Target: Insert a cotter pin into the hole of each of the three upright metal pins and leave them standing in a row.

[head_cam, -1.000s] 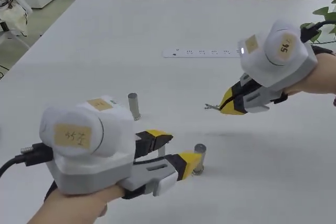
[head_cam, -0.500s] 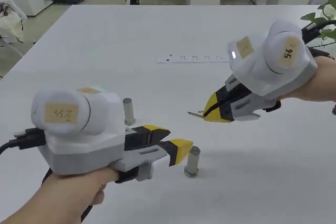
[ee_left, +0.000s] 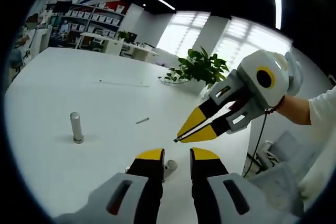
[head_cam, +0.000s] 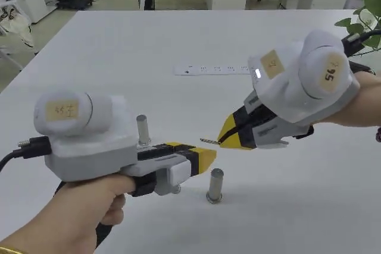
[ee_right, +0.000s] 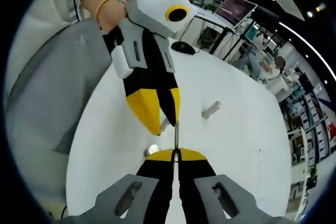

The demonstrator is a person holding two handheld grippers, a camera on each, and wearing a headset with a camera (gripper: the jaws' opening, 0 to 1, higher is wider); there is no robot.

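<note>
Three metal pins, one cotter pin and two grippers, listed from my end of the table outward.

1. Left gripper (head_cam: 205, 156): held level in my left hand (head_cam: 83, 212) at 7 o'clock of the head view, low over the white table (head_cam: 119, 46). The jaws stand a narrow gap apart.
2. Front metal pin (head_cam: 215, 185): upright on the table at 5 o'clock from the left tips. It is just beside them and not touching.
3. Middle metal pin (ee_left: 169, 166): its top shows in the gap between my left jaws. I cannot tell whether the jaws pinch it.
4. Right gripper (ee_right: 176, 153): at 2 o'clock from the left tips, raised off the table, jaws pressed together.
5. Cotter pin (head_cam: 209, 141): clamped by one end in the right jaws, with the free end sticking out toward 9 o'clock. It is in the air just above the yellow left tips and apart from all three metal pins.
6. Back metal pin (head_cam: 142, 128): upright at 10 o'clock from the left tips, behind the left gripper's body.
7. One small grey stick (ee_left: 142, 120): lying flat at 1 o'clock from the back metal pin, too small to name.
8. Power strip (head_cam: 211, 68): flat on the table at 12 o'clock, well apart from the pins.
9. Plant (head_cam: 364, 10): some leaves at 2 o'clock, at the far table edge.
</note>
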